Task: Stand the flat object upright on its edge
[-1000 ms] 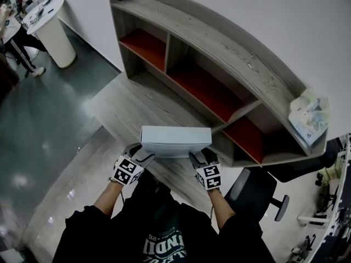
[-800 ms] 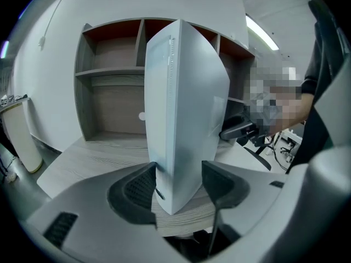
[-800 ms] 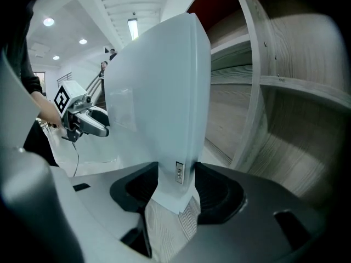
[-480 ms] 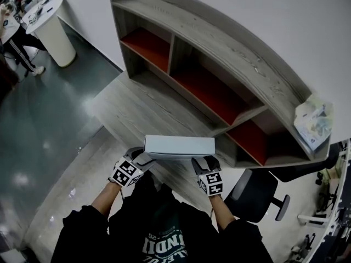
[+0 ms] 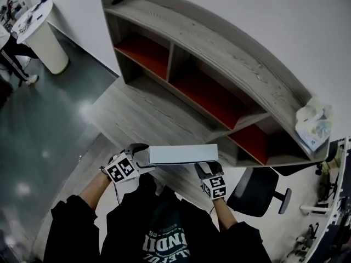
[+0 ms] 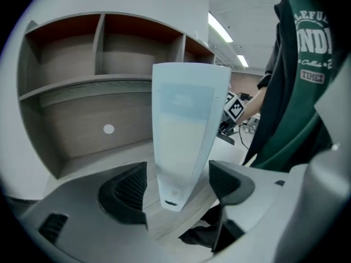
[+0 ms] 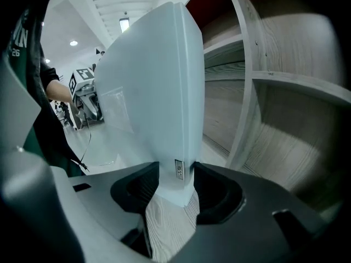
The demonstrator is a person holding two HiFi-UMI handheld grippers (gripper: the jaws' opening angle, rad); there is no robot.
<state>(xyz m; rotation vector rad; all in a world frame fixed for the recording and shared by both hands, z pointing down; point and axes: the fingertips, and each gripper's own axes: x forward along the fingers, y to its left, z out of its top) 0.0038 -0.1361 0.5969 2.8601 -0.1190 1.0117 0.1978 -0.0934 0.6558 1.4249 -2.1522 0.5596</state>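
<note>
The white box (image 5: 184, 154) hangs between the two grippers over the near edge of the wooden platform (image 5: 147, 114), in front of the shelf unit (image 5: 230, 59). No view shows whether its lower edge already touches the wood.

It is already turned up onto a long edge. A narrow long edge faces up towards the head camera. One broad face looks at the shelf unit and the other at the person. Its long axis lies level and runs across the person's body, from one gripper to the other.

The left gripper (image 5: 141, 158) straddles the left short end, but its jaws are opening. Both pads stand off the box faces with a gap on either side. The right gripper (image 5: 207, 169) is closing its jaws on the right short end, and both pads press against the broad faces there.

The box looks stiff and smooth-skinned, and probably light for its size, so it should not sag from one end. The smooth faces could slip in the pads. The short ends, low down, seem the best places to hold it. On so narrow an edge it would likely tip towards either broad face if let go unevenly.
</note>
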